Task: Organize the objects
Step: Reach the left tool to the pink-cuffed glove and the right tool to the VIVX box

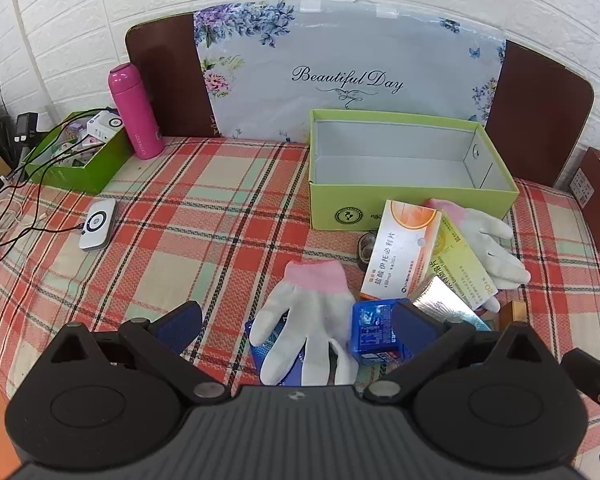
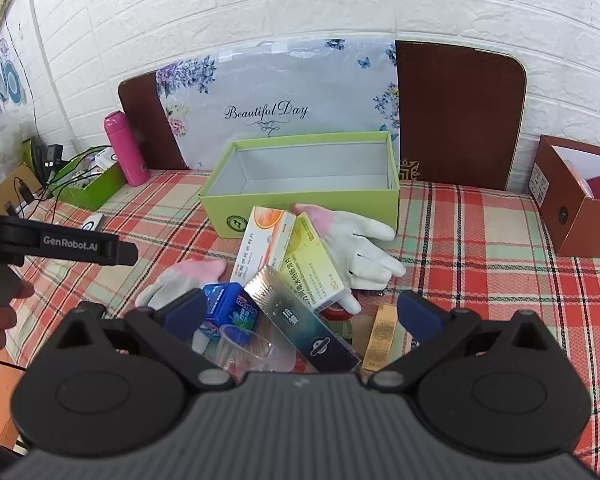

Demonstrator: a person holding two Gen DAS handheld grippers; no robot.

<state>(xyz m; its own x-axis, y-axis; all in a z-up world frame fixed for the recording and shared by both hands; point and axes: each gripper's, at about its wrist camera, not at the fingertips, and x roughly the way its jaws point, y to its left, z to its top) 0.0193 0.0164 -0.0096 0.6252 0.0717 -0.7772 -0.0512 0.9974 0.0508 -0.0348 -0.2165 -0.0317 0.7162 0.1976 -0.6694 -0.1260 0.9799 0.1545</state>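
Glove (image 1: 306,322), white knit with pink cuff, lying flat on the plaid cloth (image 1: 180,216) before my wide-open, empty left gripper (image 1: 298,324): light, limp, probably snag-prone; I pinch the bunched cuff; right gripper (image 2: 300,316) likewise open, empty.

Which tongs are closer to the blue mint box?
Left, I'd say. The blue mint box sits just inside the left tongs, touching one open finger. The right tongs hover wide open over the pile, with the box at their edge.
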